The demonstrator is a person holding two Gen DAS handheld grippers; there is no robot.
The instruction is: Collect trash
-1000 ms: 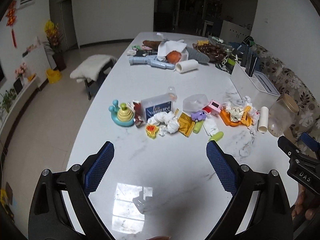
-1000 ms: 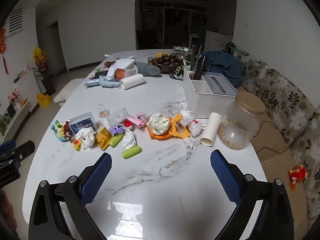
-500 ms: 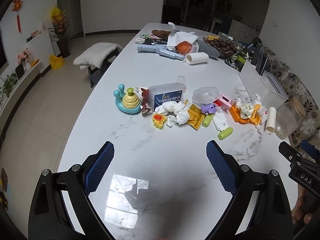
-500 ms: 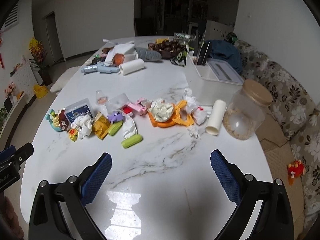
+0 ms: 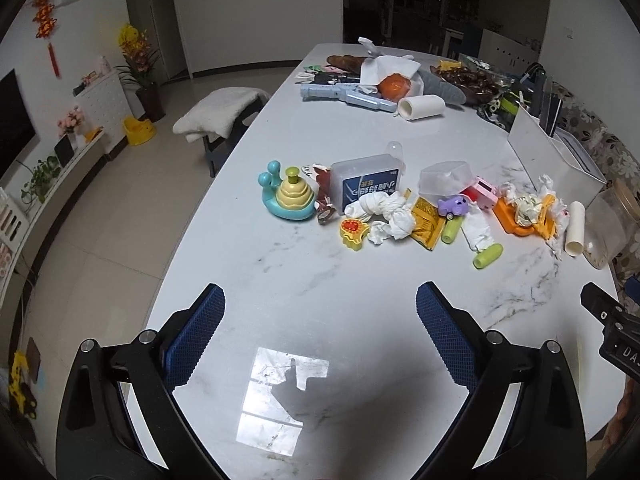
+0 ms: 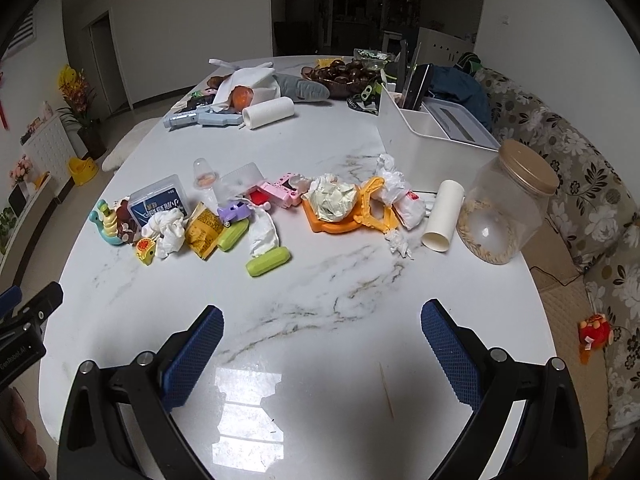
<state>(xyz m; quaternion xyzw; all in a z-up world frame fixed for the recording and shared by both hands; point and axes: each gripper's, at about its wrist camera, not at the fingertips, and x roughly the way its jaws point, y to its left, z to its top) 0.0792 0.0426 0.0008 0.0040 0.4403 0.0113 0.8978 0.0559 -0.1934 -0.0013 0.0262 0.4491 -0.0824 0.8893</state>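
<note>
Clutter runs in a loose band across the middle of a white marble table (image 5: 280, 280), toys and rubbish mixed together. Both handheld tools hover above the bare near end, well short of the band, which suggests the person is looking things over before choosing a first piece.

The left gripper (image 5: 320, 320) has its blue pads spread wide with nothing between them. The right gripper (image 6: 322, 334) is spread just as wide and equally empty.

The trash sits among things worth keeping. A crumpled white tissue (image 5: 384, 216) lies just in front of a clear plastic box (image 5: 370, 184), touching a yellow snack wrapper (image 5: 426, 220). A snail toy (image 5: 286, 196) stands at the band's left end. Further right, a wadded paper ball (image 6: 332, 198) rests on an orange plastic toy (image 6: 352, 216), and a small tissue scrap (image 6: 400, 242) lies alone on the marble. A cardboard tube (image 6: 442, 216) lies beside a lidded plastic jar (image 6: 504, 212).

The left camera shows the floor, a padded stool (image 5: 222, 112) and flowers by the wall, and catches the tip of the other tool at its right edge. The right camera alone shows the jar clearly, a floral sofa (image 6: 580, 184), and a white bin (image 6: 424, 144) beyond the band, possibly where rubbish could go.
</note>
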